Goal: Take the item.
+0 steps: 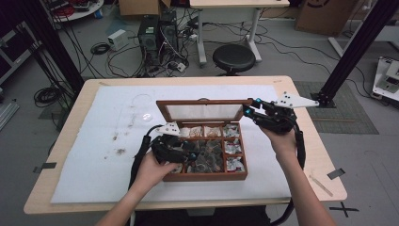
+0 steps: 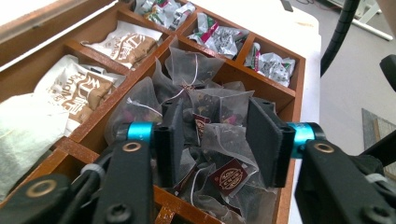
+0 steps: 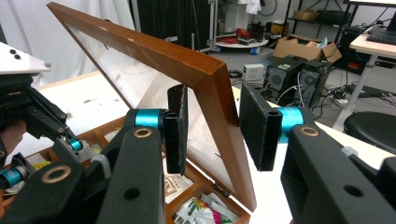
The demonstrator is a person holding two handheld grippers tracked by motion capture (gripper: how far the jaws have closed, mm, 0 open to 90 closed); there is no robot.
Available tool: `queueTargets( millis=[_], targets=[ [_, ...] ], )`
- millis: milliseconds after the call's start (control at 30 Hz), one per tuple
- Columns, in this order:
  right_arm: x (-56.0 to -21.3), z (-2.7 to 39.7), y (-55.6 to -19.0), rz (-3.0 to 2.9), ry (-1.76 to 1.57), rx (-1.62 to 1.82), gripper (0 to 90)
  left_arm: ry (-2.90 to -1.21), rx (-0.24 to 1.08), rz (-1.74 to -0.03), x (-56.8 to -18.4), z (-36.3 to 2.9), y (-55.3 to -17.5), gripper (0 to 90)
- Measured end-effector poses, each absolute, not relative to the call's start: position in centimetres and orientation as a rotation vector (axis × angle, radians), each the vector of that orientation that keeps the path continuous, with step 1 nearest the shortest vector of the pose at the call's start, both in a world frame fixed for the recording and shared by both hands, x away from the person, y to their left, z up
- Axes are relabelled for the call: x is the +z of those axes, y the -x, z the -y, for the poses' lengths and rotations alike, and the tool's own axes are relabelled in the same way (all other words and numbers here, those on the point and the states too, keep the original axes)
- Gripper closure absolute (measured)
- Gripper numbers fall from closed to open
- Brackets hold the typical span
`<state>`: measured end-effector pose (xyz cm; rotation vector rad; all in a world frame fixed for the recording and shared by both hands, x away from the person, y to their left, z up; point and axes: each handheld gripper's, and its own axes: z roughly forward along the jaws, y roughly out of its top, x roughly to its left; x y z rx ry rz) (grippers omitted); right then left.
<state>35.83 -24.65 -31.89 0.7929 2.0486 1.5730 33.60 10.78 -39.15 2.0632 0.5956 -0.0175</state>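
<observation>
— What stands behind the counter (image 1: 301, 141)?
— A round black stool (image 1: 234, 57), a white desk (image 1: 226, 28) and two dark computer towers (image 1: 157, 33), with cables (image 1: 117, 56) tangled over the grey floor (image 1: 291, 52).
— And at the sides?
— Black frame posts (image 1: 357, 47) on the right, cardboard boxes (image 1: 324, 14) at the back, and a black X taped on the floor (image 1: 346, 208).
</observation>
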Motion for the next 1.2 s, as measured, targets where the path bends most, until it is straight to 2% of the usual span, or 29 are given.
queueTargets(
  millis=[500, 1200],
  targets=[
    [-31.9, 24.6, -35.8, -2.049, -0.796, 1.567, 64.5, -2.095, -0.059, -0.585, -39.4, -10.2, -33.6, 87.0],
    [-31.9, 24.6, -35.8, -2.046, -0.799, 1.565, 64.6, -2.01, -0.047, -0.533, -38.4, -11.0, -33.1, 89.3]
  ],
)
